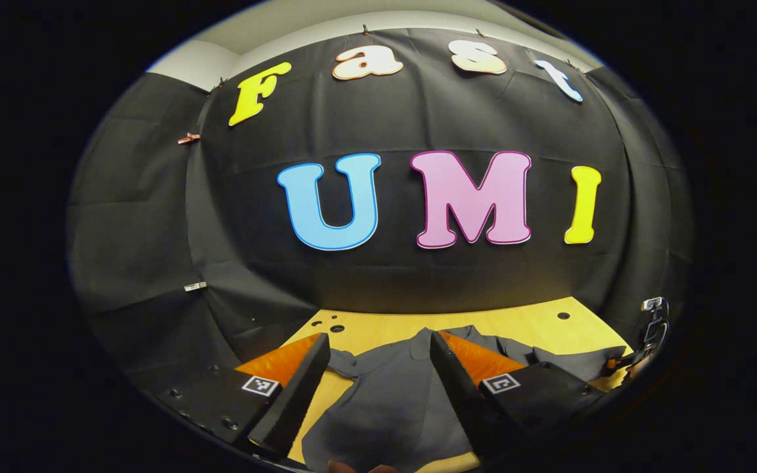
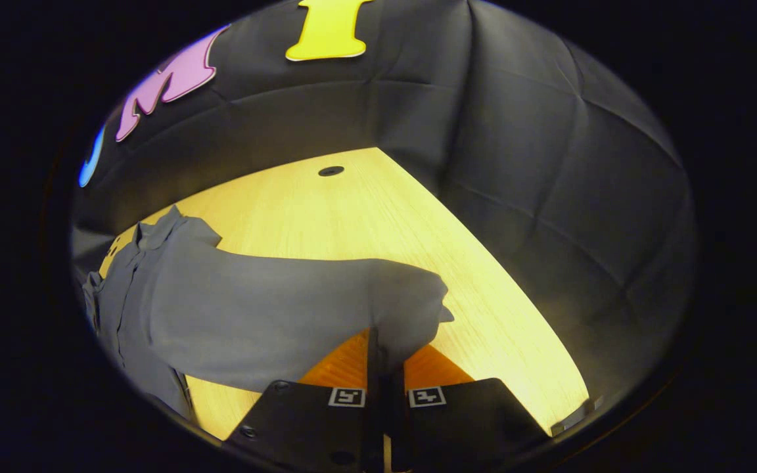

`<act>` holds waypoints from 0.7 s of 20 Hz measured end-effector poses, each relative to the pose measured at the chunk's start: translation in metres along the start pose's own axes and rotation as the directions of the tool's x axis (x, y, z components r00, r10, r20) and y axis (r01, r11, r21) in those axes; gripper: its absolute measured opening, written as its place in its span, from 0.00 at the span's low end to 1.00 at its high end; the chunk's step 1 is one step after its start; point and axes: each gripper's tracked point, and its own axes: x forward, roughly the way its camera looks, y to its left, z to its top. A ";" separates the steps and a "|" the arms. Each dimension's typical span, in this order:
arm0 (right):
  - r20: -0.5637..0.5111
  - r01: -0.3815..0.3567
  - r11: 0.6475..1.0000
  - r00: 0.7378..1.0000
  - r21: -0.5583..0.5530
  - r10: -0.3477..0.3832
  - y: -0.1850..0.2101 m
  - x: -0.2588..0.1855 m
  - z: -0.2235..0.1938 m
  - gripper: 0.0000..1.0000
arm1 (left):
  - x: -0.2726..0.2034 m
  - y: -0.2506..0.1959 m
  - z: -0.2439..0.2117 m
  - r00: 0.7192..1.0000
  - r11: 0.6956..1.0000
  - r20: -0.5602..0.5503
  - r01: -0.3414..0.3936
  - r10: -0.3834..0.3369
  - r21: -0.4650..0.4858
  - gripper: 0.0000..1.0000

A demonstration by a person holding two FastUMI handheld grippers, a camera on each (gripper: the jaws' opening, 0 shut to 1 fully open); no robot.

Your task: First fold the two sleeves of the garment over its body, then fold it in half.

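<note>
A grey collared shirt [image 1: 391, 394] lies flat on the light wooden table [image 1: 536, 322], collar toward the far wall. My left gripper [image 1: 378, 345] is open above the shirt's body, fingers wide apart with only cloth below them. In the right gripper view the shirt [image 2: 142, 309] stretches left, and one sleeve [image 2: 326, 302] is lifted off the table [image 2: 365, 210] toward me. My right gripper [image 2: 384, 355] is shut on the sleeve's cuff end, which bunches over the fingertips. The right gripper [image 1: 648, 335] also appears at the far right of the left gripper view, by that sleeve [image 1: 575, 361].
The black cloth wall [image 1: 418, 276] closes the table's far and side edges. Small round holes [image 1: 563, 315] dot the tabletop near the back; one hole [image 2: 330, 171] shows in the right gripper view. Bare wood lies right of the sleeve.
</note>
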 end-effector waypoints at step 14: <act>0.383 -0.038 0.999 0.923 -0.028 0.046 0.110 -0.183 0.134 0.09 | 0.028 0.093 -0.027 0.987 0.986 0.035 0.160 -0.158 -0.053 0.96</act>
